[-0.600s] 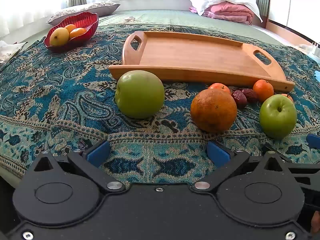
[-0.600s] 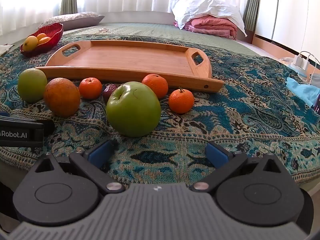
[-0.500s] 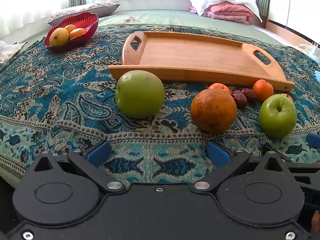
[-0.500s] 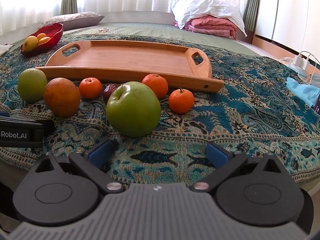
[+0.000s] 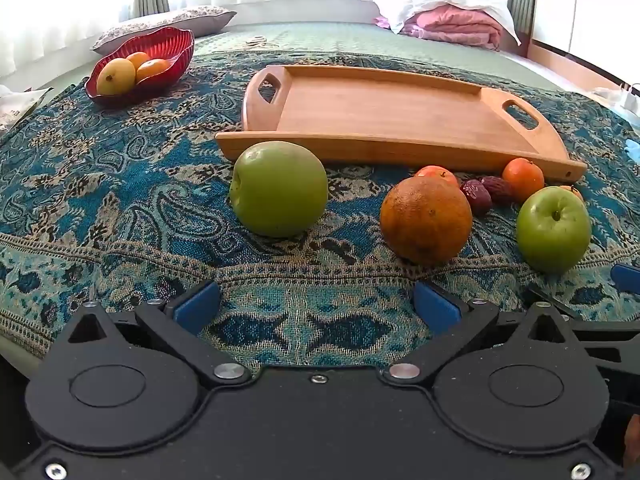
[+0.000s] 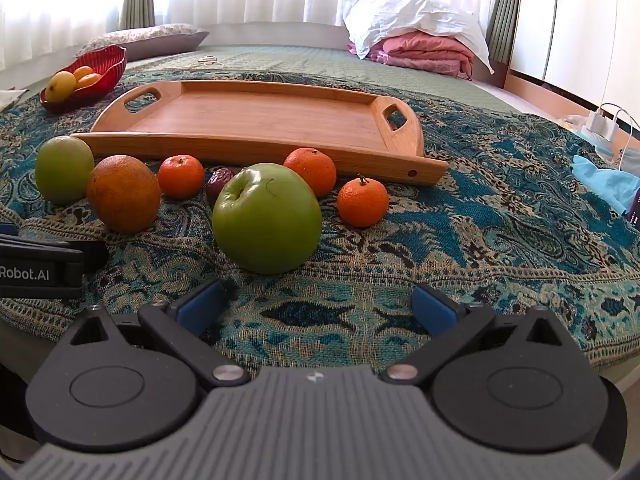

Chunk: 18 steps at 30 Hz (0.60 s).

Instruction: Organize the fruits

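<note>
You see two smooth green apples [image 6: 267, 218], one dimpled large orange [image 6: 123, 193], three round mandarins [image 6: 181, 176], one wooden tray [image 6: 256, 118]. Both claws, left gripper [image 5: 316, 306] and right gripper [image 6: 318, 306], are spread, holding nothing.

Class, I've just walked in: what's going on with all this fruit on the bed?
A person holds a two-finger claw in each hand over a patterned blue cloth. Both the left claw and the right claw are open and hold nothing. Two green apples, a large orange, three small tangerines and dark red dates lie loose in front of the bare wooden tray. A red bowl further back holds other fruit. Sorting hasn't started.
</note>
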Each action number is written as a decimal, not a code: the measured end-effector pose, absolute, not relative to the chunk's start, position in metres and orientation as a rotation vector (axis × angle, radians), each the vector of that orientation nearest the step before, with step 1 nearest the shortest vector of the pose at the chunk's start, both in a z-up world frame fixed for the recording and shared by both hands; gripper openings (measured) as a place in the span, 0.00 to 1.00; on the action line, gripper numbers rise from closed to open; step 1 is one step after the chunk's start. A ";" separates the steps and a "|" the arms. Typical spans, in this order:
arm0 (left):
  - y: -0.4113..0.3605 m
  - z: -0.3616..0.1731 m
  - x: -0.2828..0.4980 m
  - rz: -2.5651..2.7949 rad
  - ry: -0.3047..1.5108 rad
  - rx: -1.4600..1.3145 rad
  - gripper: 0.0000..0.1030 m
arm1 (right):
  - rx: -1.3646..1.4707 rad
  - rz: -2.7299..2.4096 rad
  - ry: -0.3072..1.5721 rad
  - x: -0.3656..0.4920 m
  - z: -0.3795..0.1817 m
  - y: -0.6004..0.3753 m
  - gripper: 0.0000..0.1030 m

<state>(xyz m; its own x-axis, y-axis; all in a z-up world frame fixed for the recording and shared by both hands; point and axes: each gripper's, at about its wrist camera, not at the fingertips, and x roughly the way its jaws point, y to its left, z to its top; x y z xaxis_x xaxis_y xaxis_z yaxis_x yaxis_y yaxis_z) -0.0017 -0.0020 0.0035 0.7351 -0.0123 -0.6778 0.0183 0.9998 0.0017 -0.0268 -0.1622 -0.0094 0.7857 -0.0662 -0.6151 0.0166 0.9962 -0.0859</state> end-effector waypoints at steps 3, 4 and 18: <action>-0.001 0.004 -0.001 -0.018 0.743 0.008 1.00 | -0.078 -0.045 0.665 -0.027 -0.009 -0.162 1.00; 0.000 0.004 -0.001 -0.018 0.743 0.008 1.00 | -0.078 -0.045 0.665 -0.027 -0.010 -0.162 1.00; -0.001 0.004 -0.002 -0.017 0.740 0.010 1.00 | -0.079 -0.045 0.664 -0.027 -0.010 -0.162 1.00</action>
